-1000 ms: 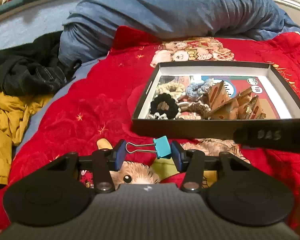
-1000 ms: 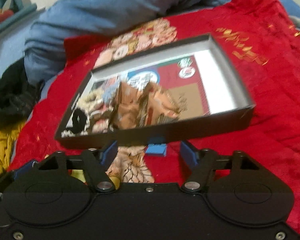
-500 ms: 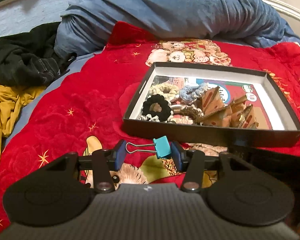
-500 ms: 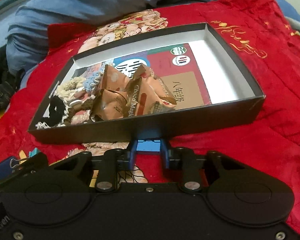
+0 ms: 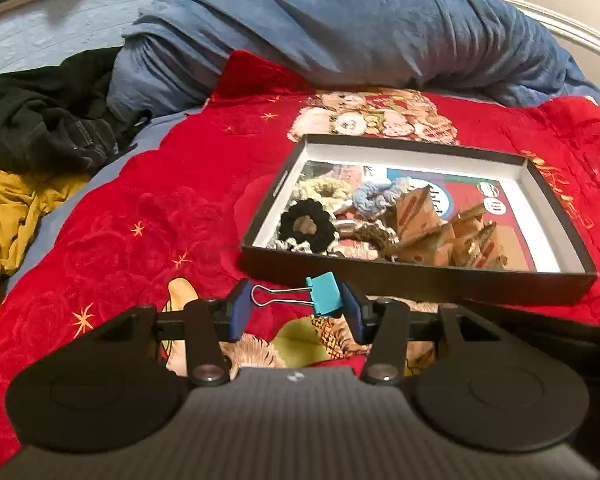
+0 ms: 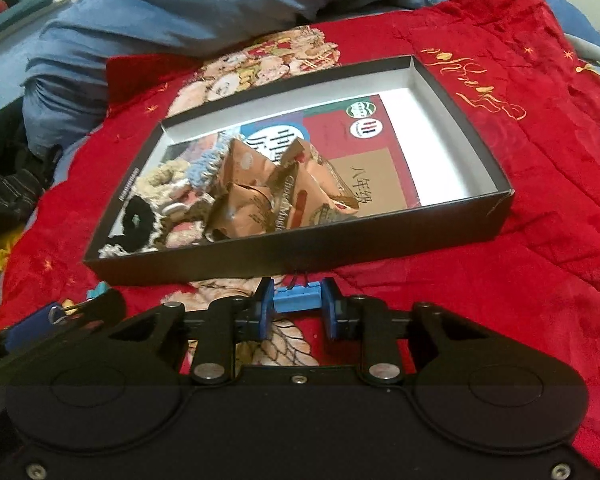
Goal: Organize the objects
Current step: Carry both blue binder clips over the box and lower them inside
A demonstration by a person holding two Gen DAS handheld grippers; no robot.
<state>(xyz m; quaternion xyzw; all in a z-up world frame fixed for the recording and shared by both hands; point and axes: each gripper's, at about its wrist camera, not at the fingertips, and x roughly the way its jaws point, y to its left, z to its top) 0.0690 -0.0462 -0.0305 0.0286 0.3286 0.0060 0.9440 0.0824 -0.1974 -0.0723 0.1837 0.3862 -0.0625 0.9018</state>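
My left gripper [image 5: 296,304] is shut on a teal binder clip [image 5: 324,294], held lengthwise with its wire handles pointing left. It hovers just in front of the black box [image 5: 416,276]. My right gripper [image 6: 297,308] is shut on a blue binder clip [image 6: 296,299] close to the near wall of the same box [image 6: 300,254]. The box holds crocheted scrunchies [image 5: 309,226] on its left side and brown snack packets [image 6: 268,196] in the middle. Its right part shows only a printed sheet [image 6: 380,168]. The left gripper with its teal clip [image 6: 98,292] shows at the lower left of the right wrist view.
The box lies on a red printed blanket [image 5: 140,232]. A rolled blue duvet [image 5: 360,36] lies behind it. Black clothing [image 5: 48,120] and a mustard garment [image 5: 8,204] are piled on the left. A white bed rail [image 5: 572,28] runs at the far right.
My right gripper went from open in front of the blue clip to shut on it. The left gripper kept its hold on the teal clip and its view shifted slightly.
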